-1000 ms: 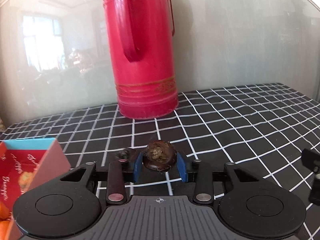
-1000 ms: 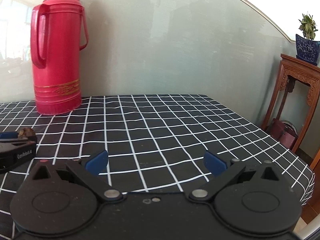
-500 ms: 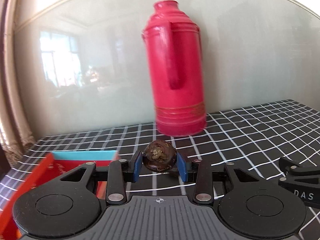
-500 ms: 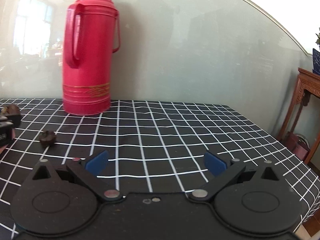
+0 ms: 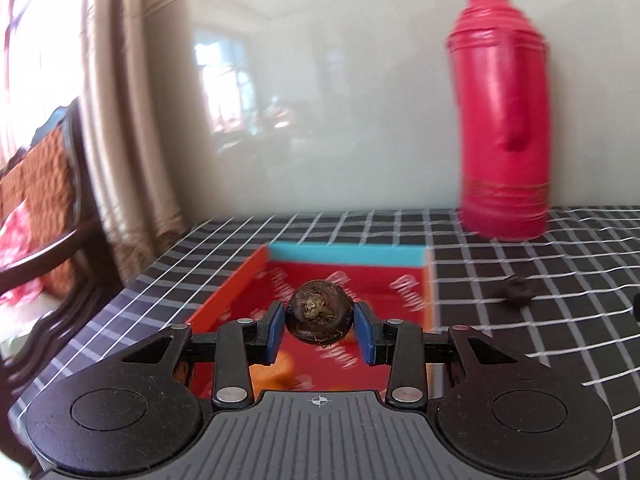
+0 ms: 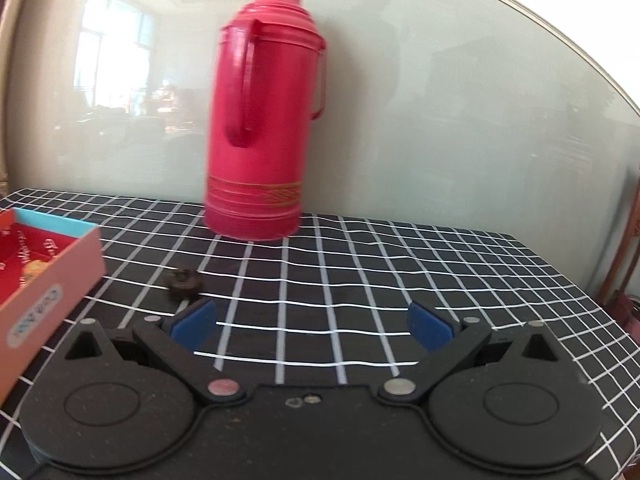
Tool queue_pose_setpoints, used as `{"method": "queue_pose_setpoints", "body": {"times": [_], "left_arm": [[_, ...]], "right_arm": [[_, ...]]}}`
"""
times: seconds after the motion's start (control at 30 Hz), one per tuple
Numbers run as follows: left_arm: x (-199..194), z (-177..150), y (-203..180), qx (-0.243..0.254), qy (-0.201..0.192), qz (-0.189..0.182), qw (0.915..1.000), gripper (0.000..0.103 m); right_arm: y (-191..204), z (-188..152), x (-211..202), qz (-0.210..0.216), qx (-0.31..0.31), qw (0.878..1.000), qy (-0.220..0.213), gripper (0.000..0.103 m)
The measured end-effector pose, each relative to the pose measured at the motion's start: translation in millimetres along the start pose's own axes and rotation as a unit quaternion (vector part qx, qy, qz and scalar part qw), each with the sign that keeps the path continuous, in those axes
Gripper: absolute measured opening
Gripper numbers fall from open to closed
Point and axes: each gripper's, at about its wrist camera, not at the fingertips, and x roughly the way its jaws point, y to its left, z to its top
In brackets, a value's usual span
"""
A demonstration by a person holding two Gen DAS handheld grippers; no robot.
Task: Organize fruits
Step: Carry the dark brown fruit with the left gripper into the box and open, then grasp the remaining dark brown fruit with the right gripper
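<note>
Left wrist view: your left tool (image 5: 320, 326) clamps dark round fruit (image 5: 318, 316) at centre frame, above red box (image 5: 348, 254). Looks hard-shelled, light; grip across widest part.

Right wrist view: your right tool (image 6: 311, 322) wide, empty. Second small fruit (image 6: 182, 279) on tabletop (image 6: 360, 280), lower left, beside box.

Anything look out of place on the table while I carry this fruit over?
One thing: a small dark fruit lies loose on the checked tablecloth, between the red box and the red thermos, outside the box. The left tool holds a dark round fruit above the box; the right tool is open and holds nothing.
</note>
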Motion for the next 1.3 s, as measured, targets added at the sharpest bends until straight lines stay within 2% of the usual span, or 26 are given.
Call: {"method": "queue_pose_setpoints", "body": {"times": [0.2,0.3,0.53,0.57,0.6,0.63,0.7,0.83,1.07,1.3], "left_arm": [[8,-14,28,-0.023,0.041,0.026,0.9986,0.038],[7,-16,35,-0.028,0.044,0.038,0.9979,0.038],[3,-18,56,-0.054,0.051,0.041,0.9964,0.039],[2,-18,59,-0.056,0.05,0.044,0.9962,0.041],[1,-18,61,-0.058,0.048,0.047,0.9961,0.051],[-2,-18,63,-0.06,0.045,0.053,0.9957,0.071],[-8,-18,67,-0.063,0.031,0.07,0.9951,0.085],[-15,-14,78,-0.069,0.02,0.078,0.9944,0.093],[-19,-18,98,-0.078,0.014,0.098,0.9921,0.096],[-30,-27,117,-0.08,-0.006,0.136,0.9875,0.098]], "right_arm": [[25,6,-4,0.027,-0.011,1.0,-0.006,0.096],[39,8,-4,0.042,-0.019,0.999,-0.007,0.096],[65,12,-5,0.064,-0.031,0.997,-0.011,0.096],[67,13,-5,0.066,-0.031,0.997,-0.011,0.096],[69,13,-5,0.067,-0.03,0.997,-0.011,0.096],[71,13,-4,0.068,-0.03,0.997,-0.01,0.096],[74,14,-2,0.069,-0.03,0.997,-0.009,0.096],[78,15,6,0.071,-0.028,0.997,-0.002,0.096],[82,15,25,0.069,-0.03,0.997,0.012,0.096],[87,21,64,0.079,-0.017,0.995,0.055,0.092]]}}
